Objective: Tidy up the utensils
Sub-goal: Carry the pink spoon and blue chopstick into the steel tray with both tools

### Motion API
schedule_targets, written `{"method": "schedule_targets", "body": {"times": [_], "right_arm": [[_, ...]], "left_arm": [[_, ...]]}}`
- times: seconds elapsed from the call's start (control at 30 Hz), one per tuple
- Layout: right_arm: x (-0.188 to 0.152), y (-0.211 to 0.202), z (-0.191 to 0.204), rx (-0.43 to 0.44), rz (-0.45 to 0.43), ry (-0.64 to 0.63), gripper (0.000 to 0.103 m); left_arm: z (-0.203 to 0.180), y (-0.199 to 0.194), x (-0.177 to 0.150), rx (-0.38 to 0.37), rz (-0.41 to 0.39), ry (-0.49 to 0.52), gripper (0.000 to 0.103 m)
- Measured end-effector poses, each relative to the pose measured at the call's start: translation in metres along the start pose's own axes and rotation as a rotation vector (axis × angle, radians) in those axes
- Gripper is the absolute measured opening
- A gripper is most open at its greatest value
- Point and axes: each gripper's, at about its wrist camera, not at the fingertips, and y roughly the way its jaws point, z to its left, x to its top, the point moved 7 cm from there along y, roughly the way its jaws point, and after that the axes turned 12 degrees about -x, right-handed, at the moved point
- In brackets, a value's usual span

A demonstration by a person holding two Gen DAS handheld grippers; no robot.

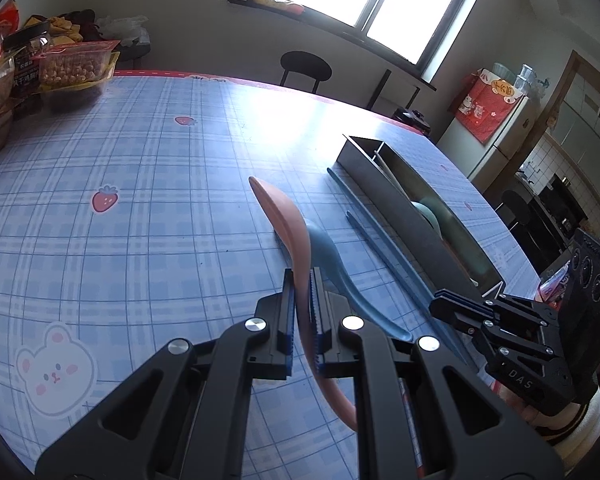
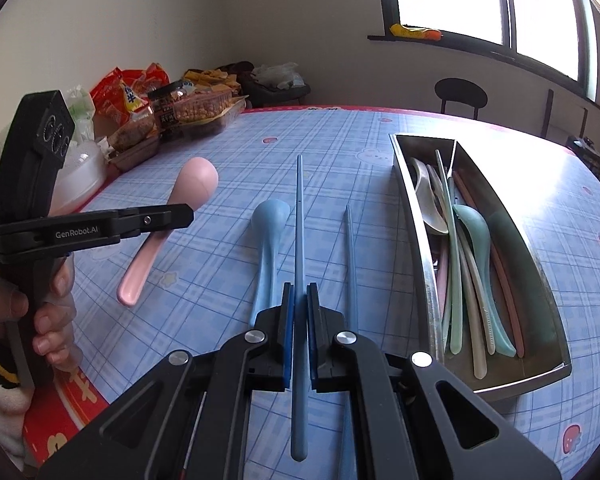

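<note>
Left gripper (image 1: 302,296): jaws clamp the pink spoon (image 1: 288,220) (off the tabletop (image 1: 140,184)).
Right gripper (image 2: 299,312): jaws pinch a blue chopstick (image 2: 299,216).
Blue spoon (image 2: 269,236): lies at 11 o'clock.
Tray (image 2: 416,216): at 2 o'clock.

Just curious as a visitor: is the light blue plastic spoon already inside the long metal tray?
No, the light blue plastic spoon lies on the checked tablecloth, left of the long metal tray.

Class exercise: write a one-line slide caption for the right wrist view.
Right gripper clamps a blue chopstick while the left gripper holds a pink spoon beside the metal tray.
</note>
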Motion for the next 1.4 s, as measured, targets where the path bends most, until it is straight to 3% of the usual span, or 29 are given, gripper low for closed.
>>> {"method": "schedule_targets", "body": {"times": [0.3, 0.53, 0.73, 1.03, 1.4], "right_arm": [[0.015, -0.029, -0.032, 0.127, -0.054, 0.11, 0.006], [0.037, -0.04, -0.086, 0.109, -0.12, 0.138, 0.006], [0.047, -0.024, -0.126, 0.124, -0.115, 0.226, 0.006], [0.036, 0.002, -0.153, 0.145, -0.041, 0.312, 0.007], [0.025, 0.021, -0.161, 0.127, 0.013, 0.346, 0.007]], "left_arm": [[-0.025, 0.006, 0.012, 0.024, 0.007, -0.016, 0.011], [-0.074, 0.024, 0.033, 0.01, -0.003, 0.021, 0.011], [-0.108, 0.057, 0.043, -0.084, 0.004, -0.054, 0.011], [-0.138, 0.114, 0.053, -0.005, 0.076, -0.002, 0.011], [-0.13, 0.169, 0.056, 0.074, 0.161, 0.031, 0.011]]}}
